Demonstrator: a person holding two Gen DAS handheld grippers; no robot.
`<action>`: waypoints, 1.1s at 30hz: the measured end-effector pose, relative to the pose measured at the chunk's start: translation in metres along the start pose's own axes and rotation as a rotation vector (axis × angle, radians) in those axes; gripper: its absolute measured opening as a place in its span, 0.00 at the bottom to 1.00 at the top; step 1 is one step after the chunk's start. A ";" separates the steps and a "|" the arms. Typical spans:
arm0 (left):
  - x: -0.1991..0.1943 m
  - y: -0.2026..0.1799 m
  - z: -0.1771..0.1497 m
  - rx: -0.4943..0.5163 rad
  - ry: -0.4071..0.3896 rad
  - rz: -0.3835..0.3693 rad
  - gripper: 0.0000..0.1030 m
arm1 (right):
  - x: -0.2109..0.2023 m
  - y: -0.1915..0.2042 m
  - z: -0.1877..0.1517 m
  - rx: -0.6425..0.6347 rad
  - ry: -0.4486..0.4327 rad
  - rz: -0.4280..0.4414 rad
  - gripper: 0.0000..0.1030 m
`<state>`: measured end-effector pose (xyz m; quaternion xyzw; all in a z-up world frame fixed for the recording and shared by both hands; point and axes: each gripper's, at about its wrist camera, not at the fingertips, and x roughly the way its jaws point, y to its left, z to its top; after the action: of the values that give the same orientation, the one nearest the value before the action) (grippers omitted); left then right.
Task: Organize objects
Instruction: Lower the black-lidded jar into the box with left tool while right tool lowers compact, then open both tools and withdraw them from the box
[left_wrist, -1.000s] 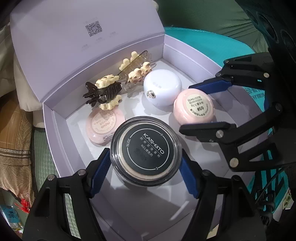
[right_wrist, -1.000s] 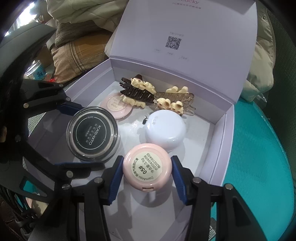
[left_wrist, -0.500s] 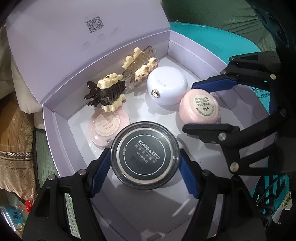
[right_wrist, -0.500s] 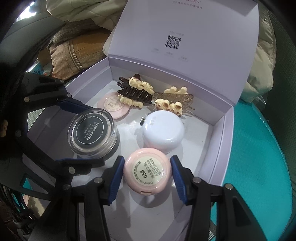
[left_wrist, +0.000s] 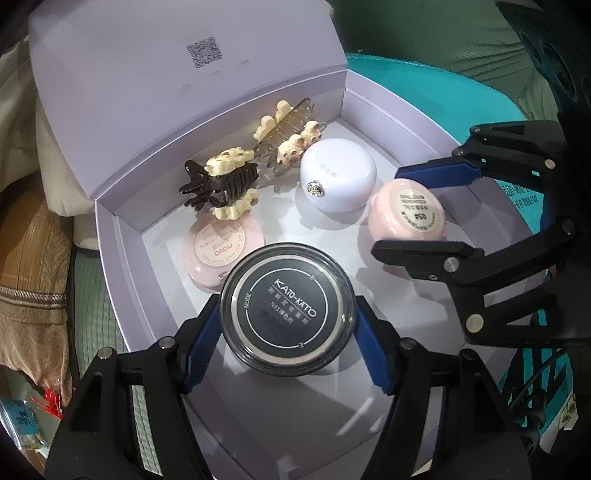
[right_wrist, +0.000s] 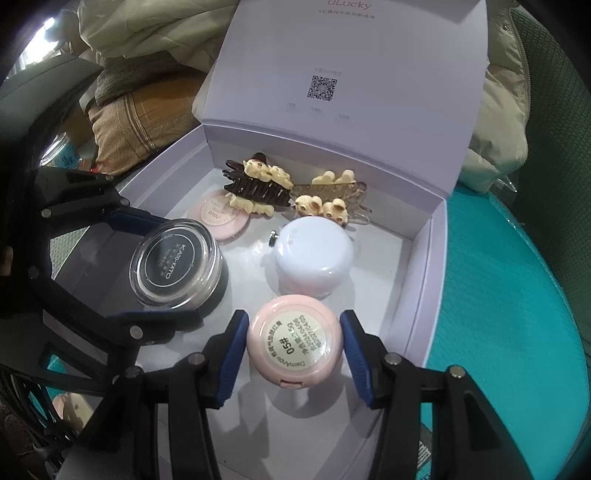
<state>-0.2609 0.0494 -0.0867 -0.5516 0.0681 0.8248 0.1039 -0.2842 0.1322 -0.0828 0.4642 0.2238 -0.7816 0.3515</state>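
Inspection covers a lavender gift box (left_wrist: 122, 280) with its lid standing open at the rear, resting on a teal surface (right_wrist: 498, 295). At the left of the box floor lies a flat pink compact (left_wrist: 221, 247), partly overlapped by a dark brown claw clip (left_wrist: 221, 182) trimmed with cream figures. In front of these, the left gripper (left_wrist: 288, 317) straddles the black-lidded Kato-Kato jar (left_wrist: 288, 306); its jaws are closing, blue pads against the jar's sides, and the jar appears gripped, raised over the box floor near the front wall. Further right at the rear wall lies a translucent tan hair clip (left_wrist: 291, 129) with cream animal figures. Just in front of it sits a white round case (left_wrist: 338, 175) with a small jewelled clasp. At the right, the right gripper (right_wrist: 293, 345) has its jaws clenched on the small pink jar (right_wrist: 293, 341), label side up and marked 05#, held over the box floor near the right wall, just in front of the white case.
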 end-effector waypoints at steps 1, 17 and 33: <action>-0.001 0.000 0.000 -0.004 -0.001 -0.004 0.65 | 0.000 -0.002 -0.004 0.000 -0.002 -0.003 0.51; -0.014 -0.002 -0.001 -0.115 -0.053 -0.015 0.66 | -0.003 -0.001 -0.002 0.019 -0.035 -0.035 0.51; -0.025 -0.003 -0.002 -0.177 -0.086 -0.008 0.66 | -0.022 -0.003 -0.008 0.080 -0.059 -0.063 0.50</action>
<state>-0.2485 0.0492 -0.0641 -0.5230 -0.0116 0.8501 0.0610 -0.2746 0.1468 -0.0673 0.4472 0.1962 -0.8142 0.3141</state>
